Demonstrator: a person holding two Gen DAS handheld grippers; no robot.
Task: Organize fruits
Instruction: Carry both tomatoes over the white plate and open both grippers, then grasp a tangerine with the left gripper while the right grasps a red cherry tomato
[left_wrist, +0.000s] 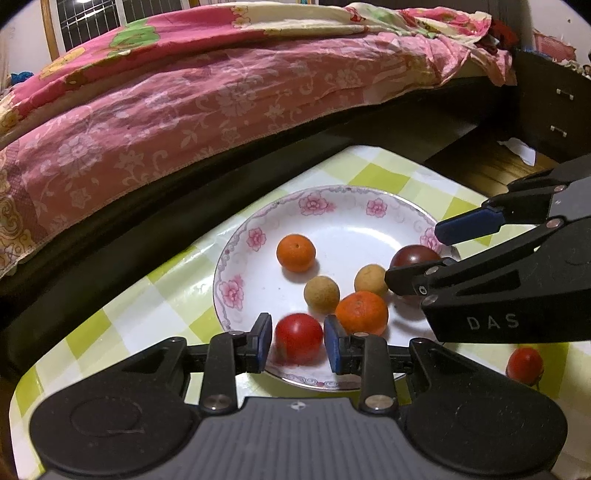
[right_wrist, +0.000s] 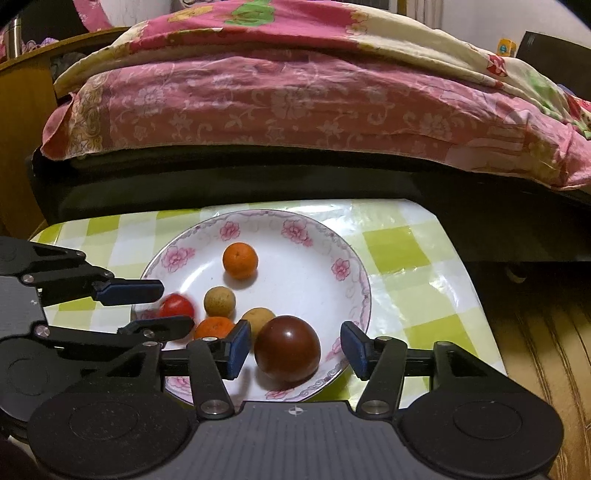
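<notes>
A white plate with pink flowers (left_wrist: 351, 229) (right_wrist: 295, 273) sits on the checked table. On it lie two mandarins (left_wrist: 296, 253) (left_wrist: 362, 312), two tan round fruits (left_wrist: 321, 293) (left_wrist: 370, 279) and a dark red tomato (right_wrist: 287, 349). My left gripper (left_wrist: 297, 343) is open over the plate's near rim, with a blurred red tomato (left_wrist: 299, 341) (right_wrist: 176, 305) between its blue pads. My right gripper (right_wrist: 295, 347) is open around the dark tomato, with a wide gap on the right side. A second red tomato (left_wrist: 524, 365) rests on the table off the plate.
The table has a green and white checked cloth (right_wrist: 399, 243), with its edges close behind and beside the plate. A bed with a pink floral quilt (left_wrist: 221, 96) runs right behind the table. A dark drawer cabinet (left_wrist: 546, 110) stands at the right, above a wooden floor (right_wrist: 535, 332).
</notes>
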